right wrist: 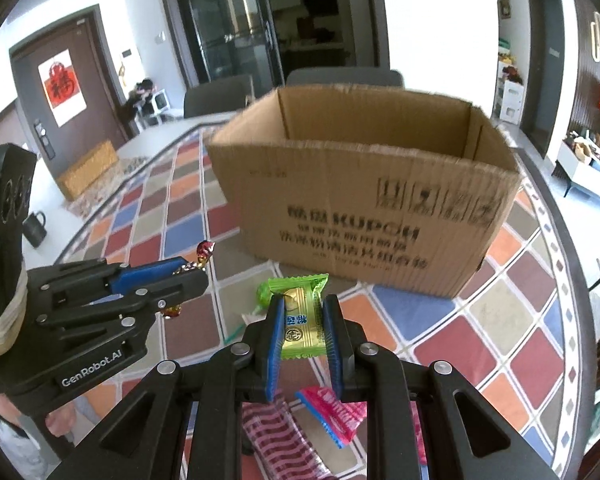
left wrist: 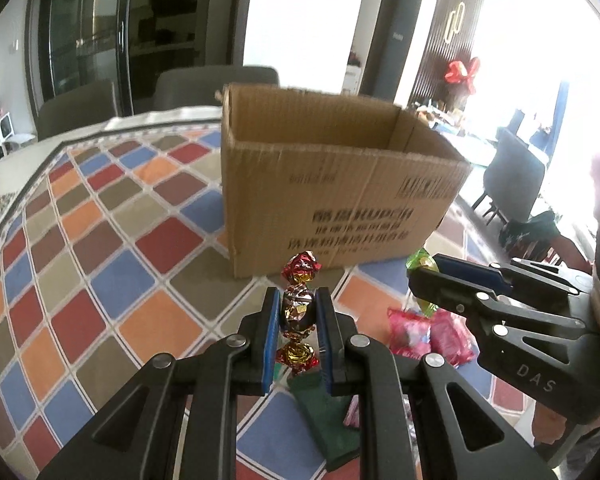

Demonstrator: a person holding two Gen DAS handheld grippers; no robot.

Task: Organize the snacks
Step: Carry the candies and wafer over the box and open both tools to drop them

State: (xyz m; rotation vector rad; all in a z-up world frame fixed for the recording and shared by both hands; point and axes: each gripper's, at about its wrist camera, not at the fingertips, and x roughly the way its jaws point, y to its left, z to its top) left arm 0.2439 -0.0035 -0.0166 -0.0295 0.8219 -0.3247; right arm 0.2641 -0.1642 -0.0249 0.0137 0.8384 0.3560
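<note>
My left gripper [left wrist: 298, 308] is shut on a red and gold foil-wrapped candy [left wrist: 299, 312], held upright above the table. My right gripper [right wrist: 304, 320] is shut on a green and yellow candy packet [right wrist: 302, 320]. An open cardboard box [left wrist: 340, 184] stands just beyond both grippers on the chequered tablecloth [left wrist: 112, 248]; the same box [right wrist: 364, 200] fills the middle of the right wrist view. The right gripper [left wrist: 424, 280] shows at the right of the left wrist view, and the left gripper [right wrist: 192, 276] at the left of the right wrist view.
Pink snack packets [left wrist: 428, 336] and a dark green packet [left wrist: 324, 412] lie on the cloth below the grippers. More pink wrappers [right wrist: 328, 404] show under the right gripper. Grey chairs [left wrist: 216, 84] stand behind the table. A black mug [right wrist: 34, 228] sits on the floor at left.
</note>
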